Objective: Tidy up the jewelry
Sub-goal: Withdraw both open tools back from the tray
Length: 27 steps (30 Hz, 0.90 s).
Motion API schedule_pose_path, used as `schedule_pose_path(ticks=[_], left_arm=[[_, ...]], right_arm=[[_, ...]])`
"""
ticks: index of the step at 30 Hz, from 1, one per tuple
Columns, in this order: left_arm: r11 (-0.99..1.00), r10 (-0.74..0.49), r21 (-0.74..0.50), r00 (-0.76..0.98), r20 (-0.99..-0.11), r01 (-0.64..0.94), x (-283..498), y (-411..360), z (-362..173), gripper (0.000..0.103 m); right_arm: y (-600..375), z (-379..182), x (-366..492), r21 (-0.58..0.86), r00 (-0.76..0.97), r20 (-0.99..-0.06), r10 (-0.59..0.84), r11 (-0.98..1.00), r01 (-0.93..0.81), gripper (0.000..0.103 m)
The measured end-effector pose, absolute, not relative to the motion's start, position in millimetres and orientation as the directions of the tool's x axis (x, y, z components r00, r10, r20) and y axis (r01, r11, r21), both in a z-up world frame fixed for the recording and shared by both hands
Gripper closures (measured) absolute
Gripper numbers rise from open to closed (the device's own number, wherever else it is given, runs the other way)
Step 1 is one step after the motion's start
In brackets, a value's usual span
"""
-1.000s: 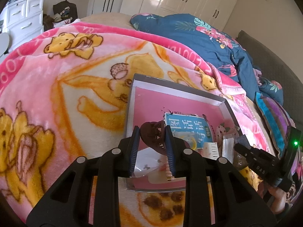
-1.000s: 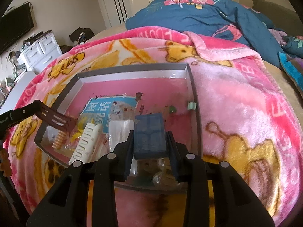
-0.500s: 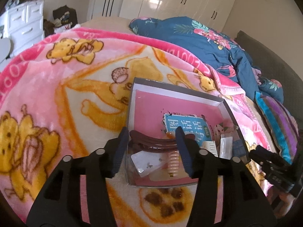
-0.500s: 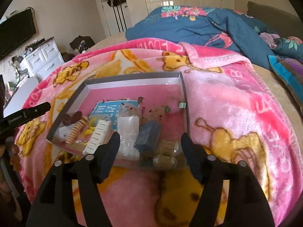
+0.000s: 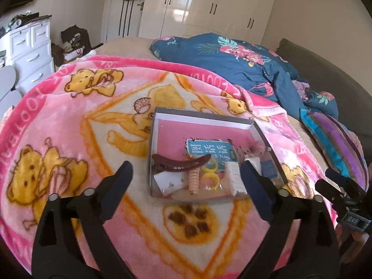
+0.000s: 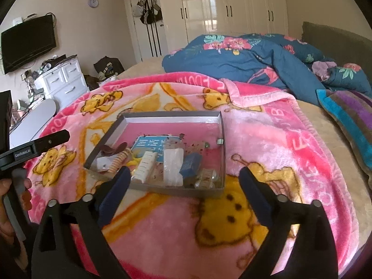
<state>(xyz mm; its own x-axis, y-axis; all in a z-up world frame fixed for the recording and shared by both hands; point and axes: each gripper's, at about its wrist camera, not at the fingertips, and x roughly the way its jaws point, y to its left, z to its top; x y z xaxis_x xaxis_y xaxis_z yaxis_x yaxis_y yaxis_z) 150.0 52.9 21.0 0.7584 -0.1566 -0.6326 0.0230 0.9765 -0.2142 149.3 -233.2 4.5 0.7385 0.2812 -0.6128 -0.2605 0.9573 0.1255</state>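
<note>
A shallow grey box (image 5: 204,117) with a pink floor lies on the pink bear blanket; it also shows in the right wrist view (image 6: 172,114). Inside lie a dark brown hair claw (image 5: 181,162), a peach spiral hair tie (image 5: 194,180), yellow rings, a white comb (image 6: 145,166), a blue card (image 5: 209,150), a clear packet (image 6: 172,166) and a small blue box (image 6: 191,164). My left gripper (image 5: 186,174) is open and empty, held back above the box's near edge. My right gripper (image 6: 183,179) is open and empty, also near the box's front edge.
The pink bear blanket (image 5: 69,127) covers the bed. A dark blue floral duvet (image 5: 232,62) is heaped at the back right, a striped cushion (image 5: 334,144) at the right. White drawers (image 5: 30,51) stand left of the bed, wardrobes behind.
Both grippers opened and pulled back from the box. The left let go of the brown hair claw and the right let go of the small blue box; both now lie in the box.
</note>
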Motion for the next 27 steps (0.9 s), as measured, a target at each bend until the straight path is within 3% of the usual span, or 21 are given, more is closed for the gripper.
schedule_pose_path(ticks=[15,27], left_arm=[[0.986,-0.11,-0.168,0.791,-0.601,0.01,71.9,50.2,50.6,0.009],[0.993,-0.086,-0.121,0.76,-0.644,0.011,37.3,33.0,19.0,0.009]], right_arm=[[-229.0,27.0,76.5,0.072,0.781,-0.554,0.287,0.952,-0.298,0.006],[-234.8,11.8,44.6,0.105,0.782,-0.556,0.282,0.957,-0.271,0.004]])
